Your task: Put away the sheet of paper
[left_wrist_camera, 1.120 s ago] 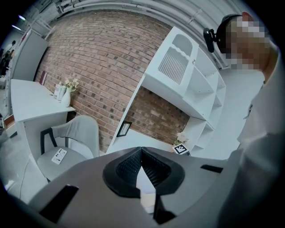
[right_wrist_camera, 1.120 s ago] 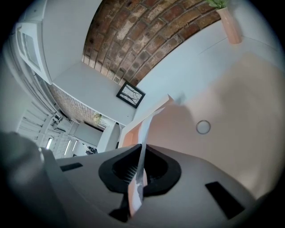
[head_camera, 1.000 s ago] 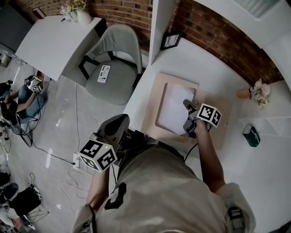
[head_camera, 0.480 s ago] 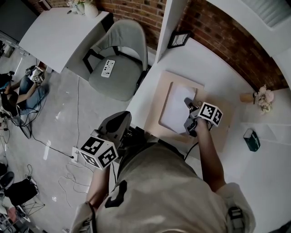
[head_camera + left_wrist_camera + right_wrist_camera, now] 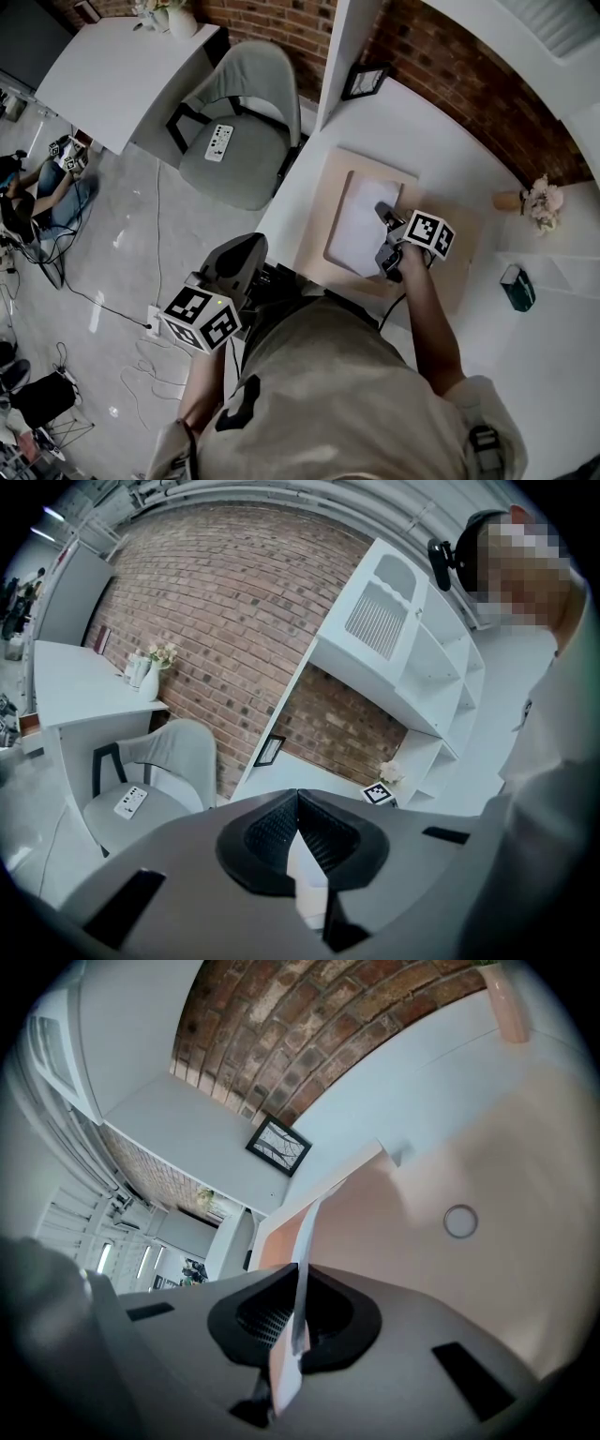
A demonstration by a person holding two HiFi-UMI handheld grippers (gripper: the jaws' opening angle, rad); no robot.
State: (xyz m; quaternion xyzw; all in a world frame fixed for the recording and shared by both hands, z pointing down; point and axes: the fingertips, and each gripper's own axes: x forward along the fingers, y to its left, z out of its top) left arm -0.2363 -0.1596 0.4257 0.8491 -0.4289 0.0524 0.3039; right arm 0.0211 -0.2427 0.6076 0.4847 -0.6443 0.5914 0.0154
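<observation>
White sheet of paper was clamped in right gripper over beige mat; not yet stowed; left gripper closed, empty.

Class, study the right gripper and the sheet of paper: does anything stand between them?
Nothing visible does. The right gripper has its jaws shut on the edge of the sheet of paper, above the tan mat.
</observation>
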